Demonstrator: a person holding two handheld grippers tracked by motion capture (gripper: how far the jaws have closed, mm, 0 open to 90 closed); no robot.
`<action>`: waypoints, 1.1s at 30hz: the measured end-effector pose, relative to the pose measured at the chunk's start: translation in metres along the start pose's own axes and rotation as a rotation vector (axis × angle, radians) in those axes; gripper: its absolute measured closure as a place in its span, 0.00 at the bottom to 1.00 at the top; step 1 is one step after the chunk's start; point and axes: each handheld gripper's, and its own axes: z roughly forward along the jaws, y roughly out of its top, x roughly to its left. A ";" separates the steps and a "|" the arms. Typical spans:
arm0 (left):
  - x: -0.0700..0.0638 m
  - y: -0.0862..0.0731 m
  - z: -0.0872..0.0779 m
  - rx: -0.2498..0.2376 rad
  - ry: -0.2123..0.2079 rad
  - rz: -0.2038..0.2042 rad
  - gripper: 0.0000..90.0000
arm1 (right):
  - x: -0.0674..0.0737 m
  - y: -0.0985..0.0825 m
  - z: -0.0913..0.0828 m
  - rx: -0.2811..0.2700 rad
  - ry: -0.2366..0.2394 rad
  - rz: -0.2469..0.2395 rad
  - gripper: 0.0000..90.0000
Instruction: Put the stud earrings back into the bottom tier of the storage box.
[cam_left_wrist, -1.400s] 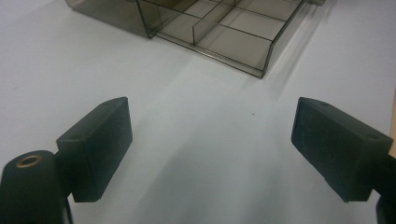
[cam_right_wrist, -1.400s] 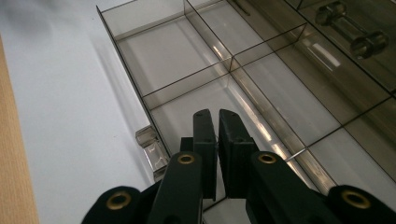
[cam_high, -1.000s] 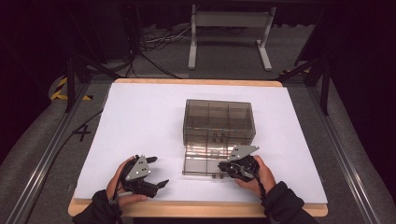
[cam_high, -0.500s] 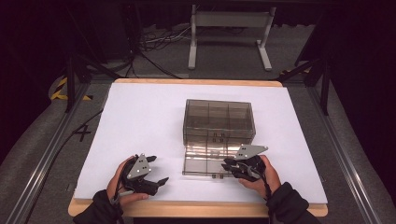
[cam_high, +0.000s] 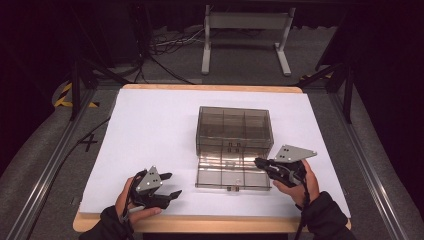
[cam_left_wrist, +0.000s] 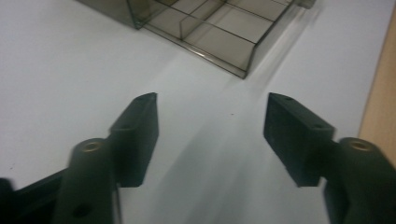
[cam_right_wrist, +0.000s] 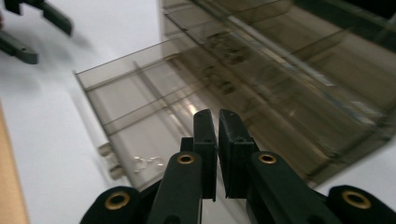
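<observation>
A smoky see-through compartment box (cam_high: 234, 131) stands mid-table, its lid (cam_high: 229, 172) swung open and lying flat toward me. My right gripper (cam_high: 260, 162) hovers at the lid's right edge, jaws shut with nothing between them; in the right gripper view its tips (cam_right_wrist: 217, 114) point over the lid (cam_right_wrist: 140, 102) toward the box (cam_right_wrist: 303, 79). My left gripper (cam_high: 169, 185) rests near the front edge, left of the lid. It is open and its jaws have just been closing, with bare table between them (cam_left_wrist: 212, 100). The lid's corner (cam_left_wrist: 219, 42) lies ahead of it.
The white table top (cam_high: 150, 125) has a wooden front edge (cam_high: 200, 225). Metal rails run along both sides of the table. A grey stand (cam_high: 245, 30) and cables sit on the floor behind it. My left gripper (cam_right_wrist: 35, 28) shows far off in the right gripper view.
My right gripper has lifted and drawn back to the right of the lid. The left gripper's jaws stand narrower than before; that hand has stayed put.
</observation>
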 end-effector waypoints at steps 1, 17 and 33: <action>-0.001 0.001 0.000 0.001 -0.004 0.004 0.54 | -0.005 0.000 -0.004 -0.004 -0.020 0.002 0.99; -0.012 0.015 0.012 0.054 -0.042 0.055 1.00 | -0.053 0.012 -0.010 -0.058 -0.157 0.064 1.00; -0.031 0.038 0.038 0.058 -0.080 0.083 1.00 | -0.063 0.018 0.010 -0.020 -0.192 0.088 1.00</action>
